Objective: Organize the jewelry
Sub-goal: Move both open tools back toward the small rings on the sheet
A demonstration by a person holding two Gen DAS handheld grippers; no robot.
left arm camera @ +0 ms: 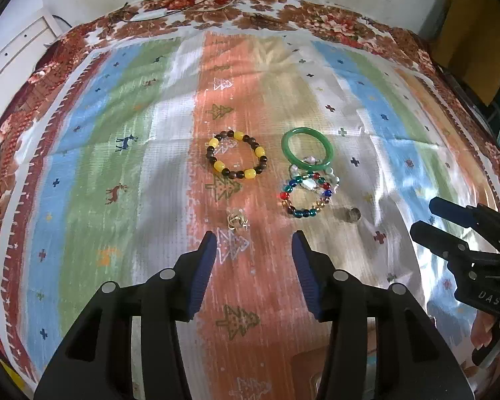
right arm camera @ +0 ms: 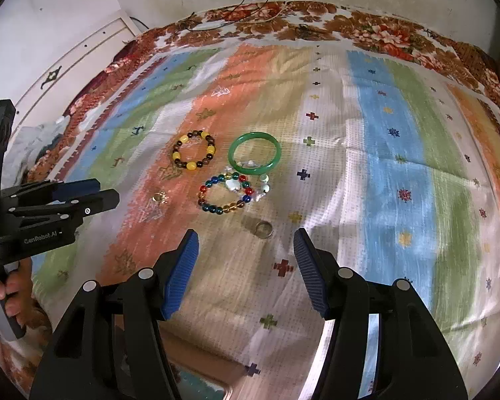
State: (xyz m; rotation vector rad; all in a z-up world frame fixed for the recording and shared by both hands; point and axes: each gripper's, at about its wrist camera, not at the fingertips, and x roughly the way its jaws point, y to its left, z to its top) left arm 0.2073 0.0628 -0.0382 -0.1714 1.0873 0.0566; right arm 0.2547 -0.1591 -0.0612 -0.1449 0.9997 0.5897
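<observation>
Left gripper (left arm camera: pixel 253 243): is being held just above the cloth, nearest the lens; its blue-padded jaws are standing partly apart and nothing is being gripped between them.
Right gripper (right arm camera: pixel 246 243): is being pointed down at the cloth in the same way; its jaws are standing apart, slightly wider, and nothing is being held.
Hand (right arm camera: pixel 3 293): is being seen wrapped round the left gripper's handle at the left edge of the right view.
Cloth (left arm camera: pixel 133 126): is being shown spread flat, striped in blue, green, white and orange, with small crosses, trees and deer.
Yellow-and-brown bracelet (left arm camera: pixel 236 155): is lying alone on the orange stripe, made of round dark beads with yellow barrel beads between them.
Green bangle (left arm camera: pixel 307 149): is lying just right of it, smooth and glossy, its near edge resting over clear crystal beads (left arm camera: pixel 311 183).
Coloured bead bracelet (left arm camera: pixel 305 198): is lying in front of the bangle, touching the crystal beads, in red, teal, blue and amber glass.
Gold trinket (left arm camera: pixel 238 222): is lying just beyond the left gripper's left fingertip, too small to be made out.
Ring (right arm camera: pixel 262 229): is lying nearest the right gripper, a plain dull metal band.
</observation>
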